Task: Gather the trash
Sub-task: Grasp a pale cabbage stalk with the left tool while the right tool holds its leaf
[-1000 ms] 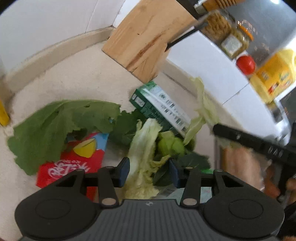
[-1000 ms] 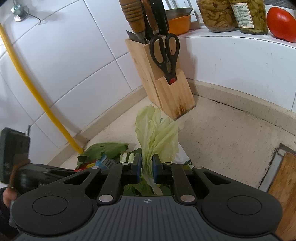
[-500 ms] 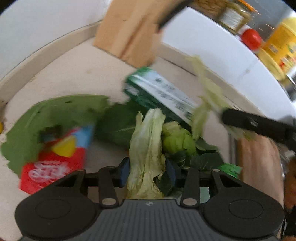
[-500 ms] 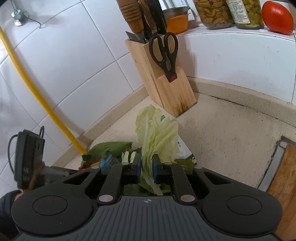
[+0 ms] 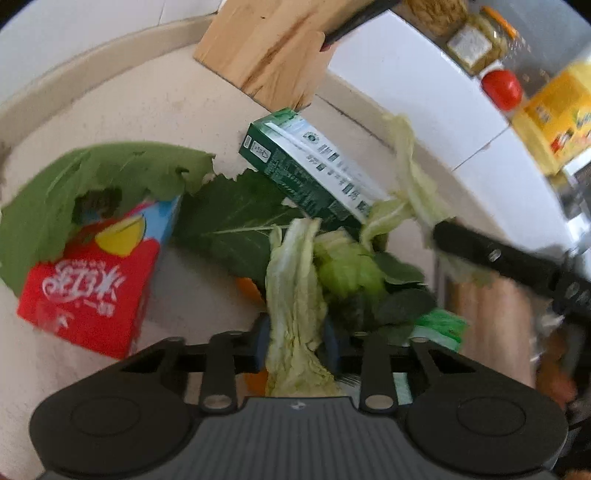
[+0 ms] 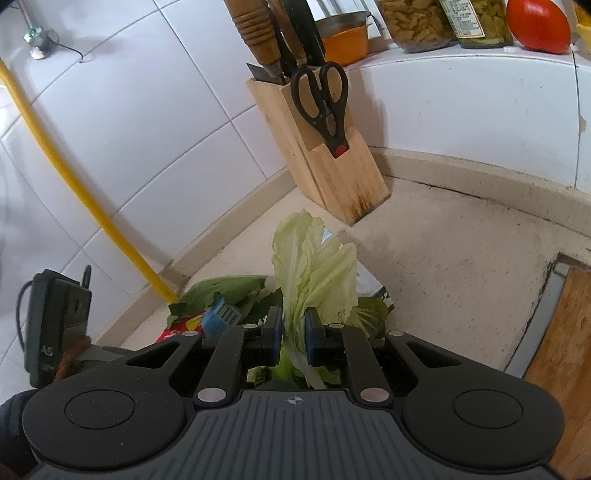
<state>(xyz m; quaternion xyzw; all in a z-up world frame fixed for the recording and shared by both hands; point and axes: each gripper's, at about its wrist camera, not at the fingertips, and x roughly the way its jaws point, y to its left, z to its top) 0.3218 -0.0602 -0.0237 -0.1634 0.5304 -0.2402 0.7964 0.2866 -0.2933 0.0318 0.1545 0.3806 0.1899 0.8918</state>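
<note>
A trash pile lies on the beige counter. In the left wrist view it holds a red drink carton [image 5: 88, 291], a green and white box [image 5: 306, 173], dark green leaves [image 5: 99, 181] and a pale cabbage leaf [image 5: 295, 295]. My left gripper [image 5: 295, 341] has its fingers closed against that cabbage leaf. My right gripper [image 6: 293, 332] is shut on another pale cabbage leaf [image 6: 316, 266] and holds it upright above the pile. The right gripper also shows as a black bar in the left wrist view [image 5: 491, 254].
A wooden knife block [image 6: 325, 162] with scissors stands against the tiled wall. A yellow pipe [image 6: 74, 181] runs down the wall. Jars and a tomato [image 6: 537, 26] sit on the ledge. A wooden board [image 6: 565, 350] lies at the right.
My left gripper has moved in over the pale cabbage leaf and its fingers have closed on it. My right gripper has kept its leaf and risen slightly.
</note>
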